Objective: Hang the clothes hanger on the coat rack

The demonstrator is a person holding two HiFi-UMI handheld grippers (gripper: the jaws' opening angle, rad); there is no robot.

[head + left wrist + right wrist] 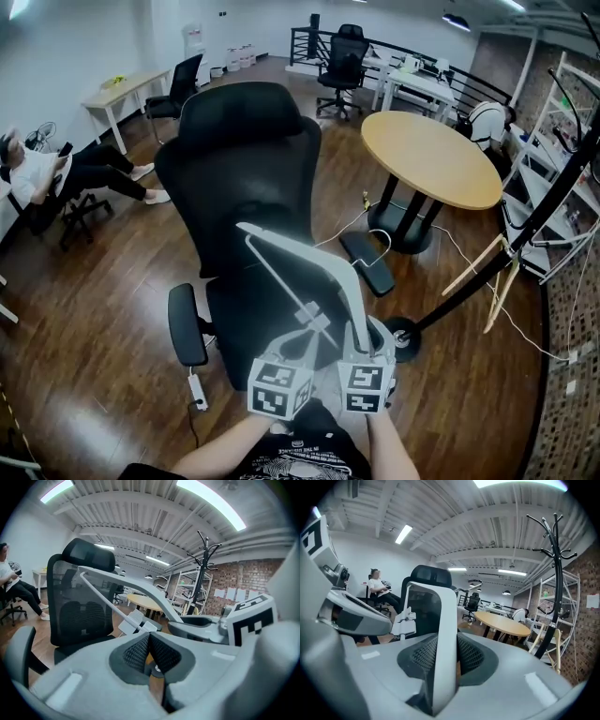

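Closest to the head camera, the left gripper (pixel 149 635) and the right gripper (pixel 443 654) are held side by side, just in front of the person's body. Both carry the clothes hanger (pixel 446 620).

**Grip state**
- Right gripper: the jaws are closed on the broad white arm of the hanger, with a pad pressed against each flat face. These flat faces probably give the firmest hold.
- Left gripper: the jaws are drawn together at their tips. The hanger's thin lower bar runs straight into them, just past its clip, so they appear to pinch that bar.

**Position of the hanger**
- The hanger points forward and away from the person, above the seat of a black office chair (pixel 234 169).
- It touches neither the chair nor the coat rack (pixel 553 573).
- Its hook cannot be made out in any view.

**Reason for the two-point hold**
Holding the hanger at two separate points probably stops it pivoting or swinging during transport.

**Task status**
- The hanging step is not yet done.
- The coat rack stands well apart, to the right, beyond a round table (pixel 431 155). Its curved prongs are at the top of the black pole.

**Next move**
The hanger must be carried to the right and lifted to prong height. One grip will probably need to let go so the hook can seat.
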